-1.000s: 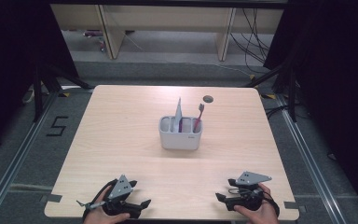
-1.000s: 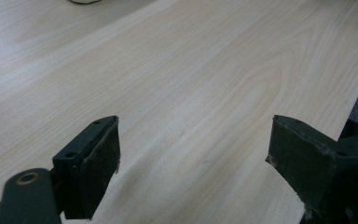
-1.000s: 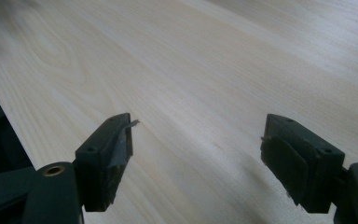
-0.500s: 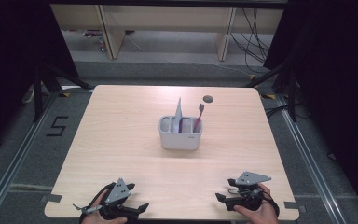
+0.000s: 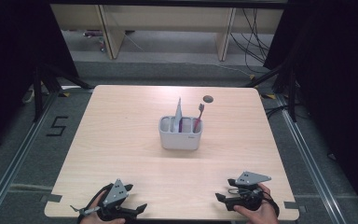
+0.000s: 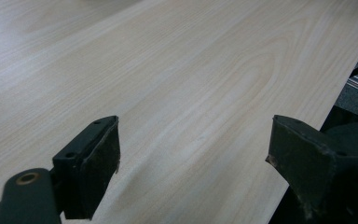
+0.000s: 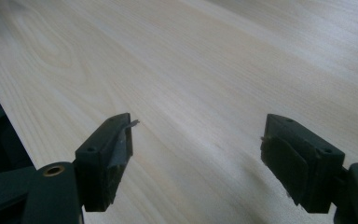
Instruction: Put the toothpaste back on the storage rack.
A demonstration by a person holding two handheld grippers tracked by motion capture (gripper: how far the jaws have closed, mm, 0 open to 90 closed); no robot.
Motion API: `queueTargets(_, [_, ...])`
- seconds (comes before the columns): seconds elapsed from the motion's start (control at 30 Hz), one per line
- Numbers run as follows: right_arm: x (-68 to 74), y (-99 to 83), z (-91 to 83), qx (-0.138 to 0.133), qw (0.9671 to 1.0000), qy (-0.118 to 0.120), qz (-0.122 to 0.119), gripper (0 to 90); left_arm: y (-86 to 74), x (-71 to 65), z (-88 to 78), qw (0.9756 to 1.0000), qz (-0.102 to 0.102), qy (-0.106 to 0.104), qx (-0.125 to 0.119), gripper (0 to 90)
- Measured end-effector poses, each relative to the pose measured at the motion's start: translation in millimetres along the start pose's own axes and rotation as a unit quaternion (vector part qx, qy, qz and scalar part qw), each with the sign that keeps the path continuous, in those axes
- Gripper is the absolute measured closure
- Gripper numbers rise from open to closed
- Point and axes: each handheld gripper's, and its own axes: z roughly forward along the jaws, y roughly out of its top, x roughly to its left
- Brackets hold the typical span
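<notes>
A white caddy with compartments stands at the middle of the wooden table. A red toothbrush leans up out of its right compartment and a pale upright tube rises from the middle one. My left gripper rests at the table's near left edge, held by a hand, open, with nothing between its jaws. My right gripper rests at the near right edge, also open and empty. Both lie far from the caddy.
A small dark round spot marks the table's far side behind the caddy. Metal rails run along the floor on both sides. Wooden shelving and cables lie beyond the far edge.
The left gripper has slid a little towards the near edge and tilted. The right gripper has barely moved.
</notes>
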Motion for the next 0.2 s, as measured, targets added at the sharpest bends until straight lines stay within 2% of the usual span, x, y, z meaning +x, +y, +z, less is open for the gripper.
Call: queueTargets(0.2, [-0.1, 0.0, 0.0, 0.0, 1.0, 0.0, 0.0, 25.5, 0.3, -0.6, -0.1, 1.0, -0.002, 0.003, 0.0, 16.1])
